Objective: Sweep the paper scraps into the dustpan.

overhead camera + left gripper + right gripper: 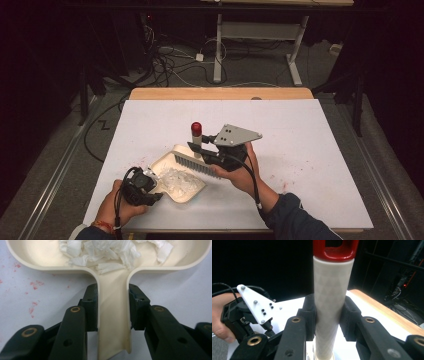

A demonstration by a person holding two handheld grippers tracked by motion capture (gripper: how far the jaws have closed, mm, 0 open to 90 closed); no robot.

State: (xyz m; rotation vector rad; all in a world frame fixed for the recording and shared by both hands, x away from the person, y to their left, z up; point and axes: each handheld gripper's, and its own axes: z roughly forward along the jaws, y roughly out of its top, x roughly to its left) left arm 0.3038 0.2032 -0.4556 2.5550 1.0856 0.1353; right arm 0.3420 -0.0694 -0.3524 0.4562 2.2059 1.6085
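Observation:
A cream dustpan [172, 176] lies on the white table [300, 130], with several scraps of crumpled white paper [178, 180] in it. My left gripper [150, 192] is shut on the dustpan's handle [113, 315] at the front left, and the paper scraps [100, 252] lie just past the handle. My right gripper [200, 149] is shut on the cream handle [329, 300] of a brush with a red tip [196, 127]. The brush's grey bristles [192, 164] rest at the dustpan's open edge, the handle [197, 140] pointing up.
Faint red stains [280, 175] mark the table to the right of the dustpan and beside its handle [31, 307]. A wooden edge [220, 93] runs along the table's far side. Cables [170, 65] and table legs [218, 50] stand on the floor beyond.

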